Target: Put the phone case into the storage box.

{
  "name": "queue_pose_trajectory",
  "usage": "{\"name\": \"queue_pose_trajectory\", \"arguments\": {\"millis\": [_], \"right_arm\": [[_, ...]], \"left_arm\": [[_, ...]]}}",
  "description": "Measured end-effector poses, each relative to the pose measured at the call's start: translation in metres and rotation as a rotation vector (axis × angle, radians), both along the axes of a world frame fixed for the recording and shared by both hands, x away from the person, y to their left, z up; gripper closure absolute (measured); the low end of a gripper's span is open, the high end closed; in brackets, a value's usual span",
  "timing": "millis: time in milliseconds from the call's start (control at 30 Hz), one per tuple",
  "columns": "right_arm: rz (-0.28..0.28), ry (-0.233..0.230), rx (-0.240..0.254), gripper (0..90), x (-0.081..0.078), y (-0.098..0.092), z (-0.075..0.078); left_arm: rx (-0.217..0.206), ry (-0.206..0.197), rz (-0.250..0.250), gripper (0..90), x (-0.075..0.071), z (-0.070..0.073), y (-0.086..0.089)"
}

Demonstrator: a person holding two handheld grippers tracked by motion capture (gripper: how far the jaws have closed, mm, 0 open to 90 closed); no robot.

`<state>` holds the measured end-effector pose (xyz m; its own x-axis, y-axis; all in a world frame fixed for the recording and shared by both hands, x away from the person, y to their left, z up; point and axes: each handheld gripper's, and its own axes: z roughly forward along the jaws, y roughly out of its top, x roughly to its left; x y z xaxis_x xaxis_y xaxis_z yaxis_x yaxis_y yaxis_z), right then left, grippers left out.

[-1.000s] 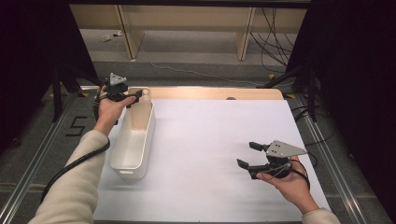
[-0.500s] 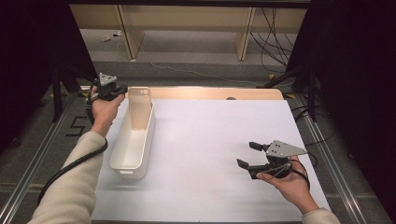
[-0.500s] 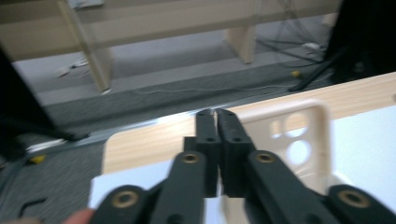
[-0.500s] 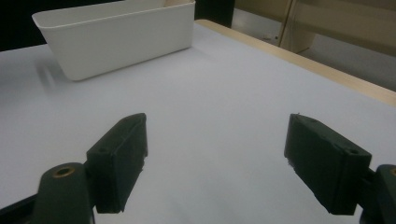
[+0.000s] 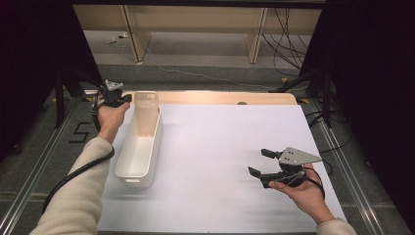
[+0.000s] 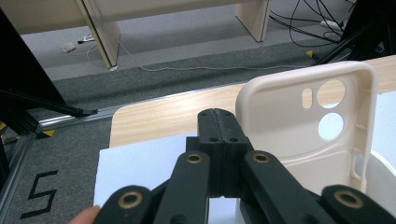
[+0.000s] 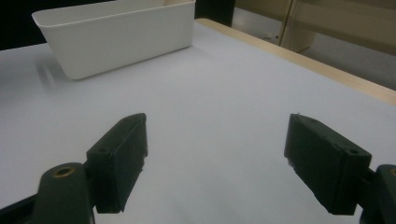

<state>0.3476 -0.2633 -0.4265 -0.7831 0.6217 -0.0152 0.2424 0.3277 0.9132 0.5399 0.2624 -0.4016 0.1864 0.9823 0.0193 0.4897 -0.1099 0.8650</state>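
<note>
A translucent beige phone case (image 5: 146,111) (image 6: 299,126) stands upright at the far end of a long white bin (image 5: 128,171) (image 6: 383,182) (image 7: 116,35); its camera cut-outs are at the top. My left gripper (image 5: 127,99) (image 6: 218,114) is just left of the case, apart from it, its jaws shut together with nothing between them. My right gripper (image 5: 258,162) (image 7: 223,158) hovers open over the white mat (image 5: 220,147) at the near right, holding nothing.
The mat covers a wooden table whose bare edge (image 5: 215,97) shows at the back. Metal rails (image 5: 29,171) run along both sides. Beyond the table are shelf legs (image 5: 134,34) and loose cables (image 5: 288,34) on grey floor.
My left gripper has drawn back to the left from over the bin's far end and closed its jaws, leaving the phone case standing there. The right hand has stayed still.
</note>
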Motion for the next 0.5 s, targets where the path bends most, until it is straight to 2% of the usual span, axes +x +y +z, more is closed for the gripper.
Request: {"name": "queue_pose_trajectory", "arguments": {"millis": [233, 500], "right_arm": [[0.000, 0.001, 0.000, 22.5, 0.0000, -0.0002, -0.0001], [0.000, -0.001, 0.001, 22.5, 0.0002, -0.0003, 0.0000]], "left_arm": [[0.017, 0.019, -0.009, 89.7, 0.0038, -0.0032, -0.0036], [0.031, 0.015, -0.032, 89.7, 0.0063, -0.0055, -0.0072]]}}
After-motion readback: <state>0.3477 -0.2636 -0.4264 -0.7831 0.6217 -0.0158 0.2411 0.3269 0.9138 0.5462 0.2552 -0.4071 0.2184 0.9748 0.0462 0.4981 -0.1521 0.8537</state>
